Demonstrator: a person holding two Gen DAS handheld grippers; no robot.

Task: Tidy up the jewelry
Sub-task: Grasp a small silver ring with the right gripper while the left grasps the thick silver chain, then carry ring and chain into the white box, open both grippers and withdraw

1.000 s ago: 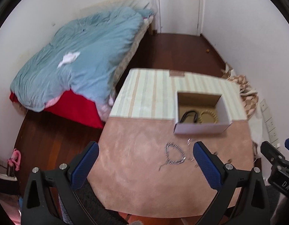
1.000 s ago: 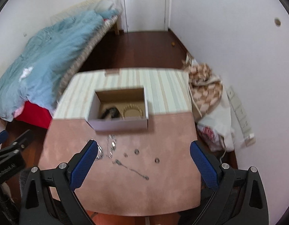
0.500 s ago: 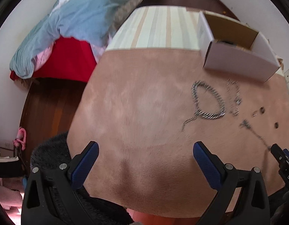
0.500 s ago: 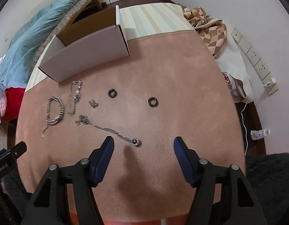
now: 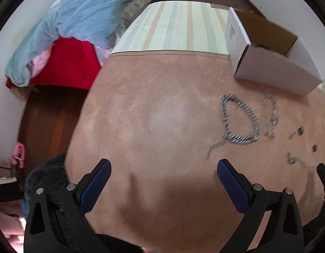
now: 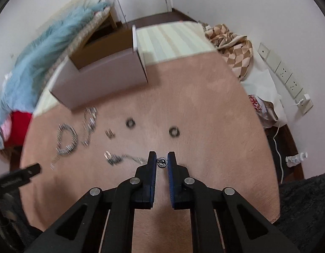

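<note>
Progress: early. The right claw (image 6: 162,158) is clamped on the pendant (image 6: 161,162) of the thin chain (image 6: 120,158) near the worktop's (image 6: 204,116) near edge. The left claw (image 5: 162,179) is open and empty. The curb chain (image 5: 238,122), bracelet (image 5: 270,113) and two rings (image 6: 130,123) lie loose before the box (image 6: 103,76). Judged clearance: open worktop toward the right edge.

Left of the right gripper (image 6: 162,157), the jewelry is motion-smeared — the thick chain (image 6: 66,140) and thinner chain (image 6: 89,124) show no links. Beyond it, the box (image 6: 103,73) hides its contents behind its near wall. Right of the left gripper (image 5: 163,169), two small dark pieces (image 5: 300,130) are too tiny to identify.
</note>
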